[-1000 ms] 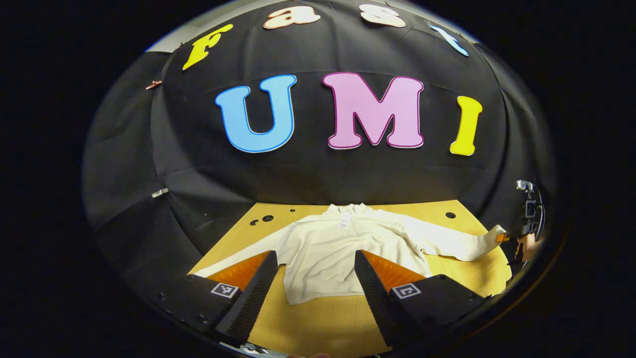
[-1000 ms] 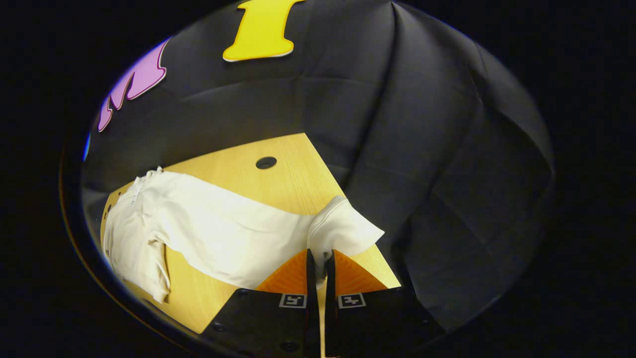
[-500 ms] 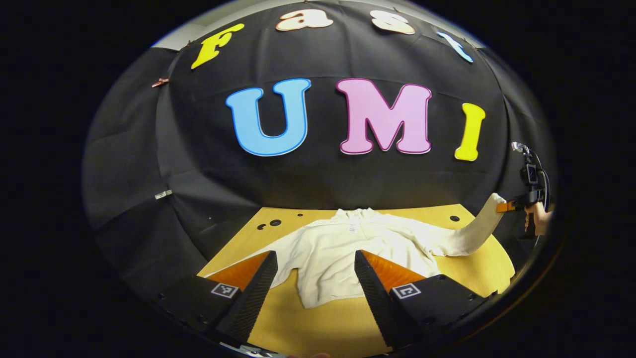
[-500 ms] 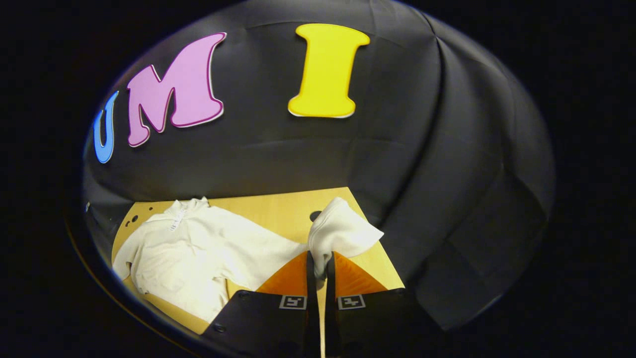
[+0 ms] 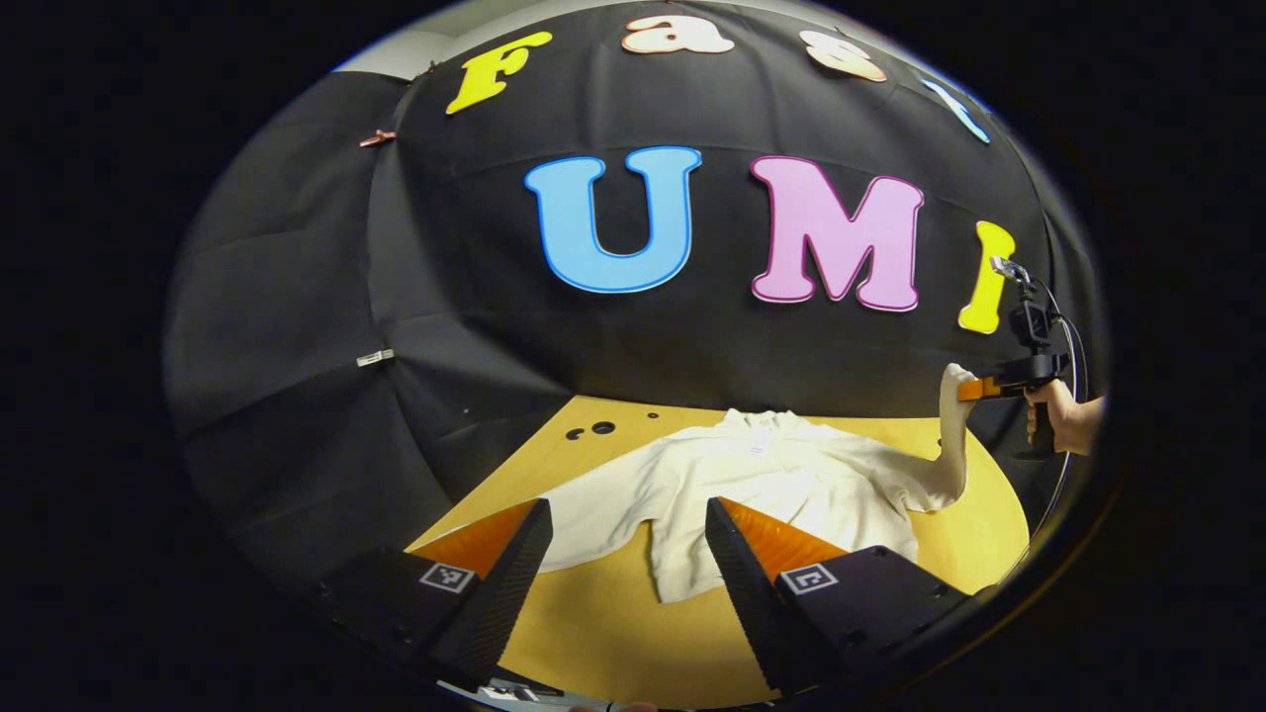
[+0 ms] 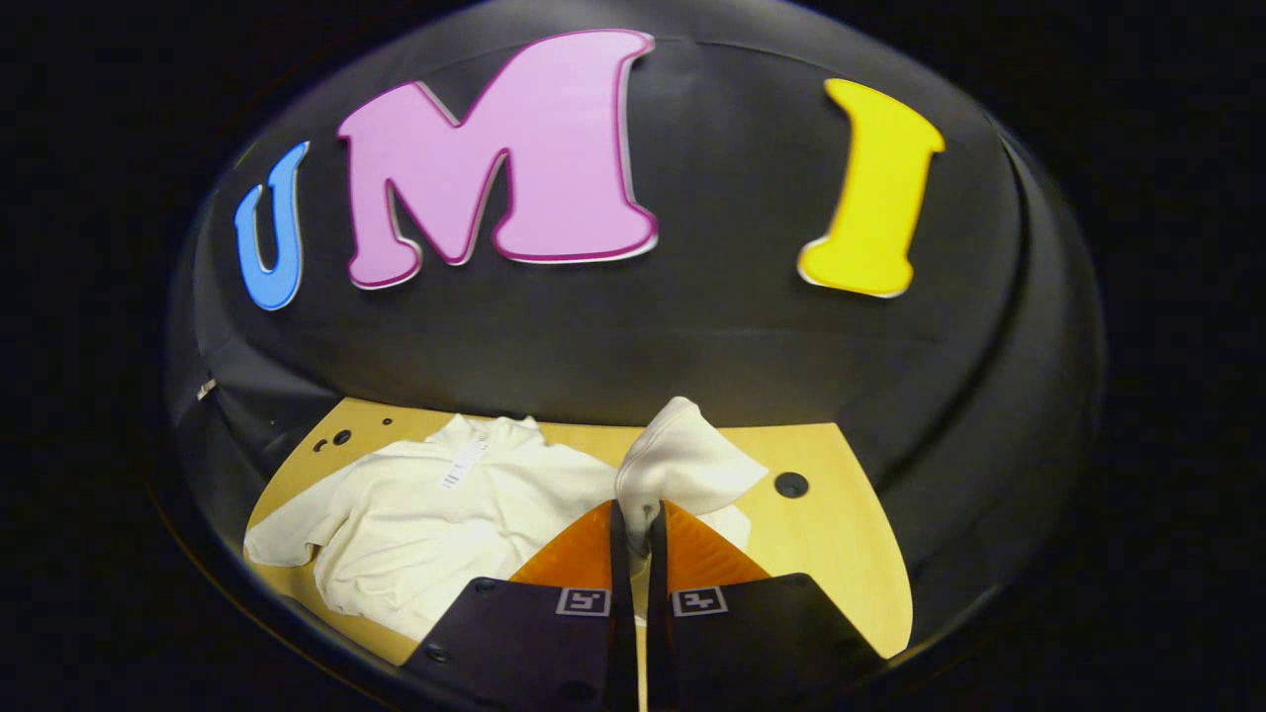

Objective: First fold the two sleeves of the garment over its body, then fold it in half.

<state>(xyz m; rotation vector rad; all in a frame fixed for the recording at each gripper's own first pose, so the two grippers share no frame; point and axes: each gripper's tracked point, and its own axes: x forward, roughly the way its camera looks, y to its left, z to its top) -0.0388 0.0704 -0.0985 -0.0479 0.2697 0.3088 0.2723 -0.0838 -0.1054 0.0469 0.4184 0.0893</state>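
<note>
Left gripper view: the left gripper [image 5: 623, 554] is held low over the near edge of the wooden table [image 5: 593, 633], its fingers spread wide with nothing between them, evidently waiting its turn. The cream garment [image 5: 771, 485] lies flat at the table's centre, collar toward the booth wall, one sleeve stretched flat toward the near left. The right sleeve [image 5: 951, 435] rises off the table, its cuff pinched by the right gripper [image 5: 974, 389], which a hand [image 5: 1063, 420] carries; lifting it clear presumably allows it to be laid over the body. Right gripper view: the right gripper's [image 6: 633, 524] fingers are clamped together on the cuff [image 6: 682, 465], which bunches above the tips. The garment body [image 6: 435, 514] lies to the left. Small holes [image 6: 791, 485] mark the tabletop; nothing obstructs the fold path.
</note>
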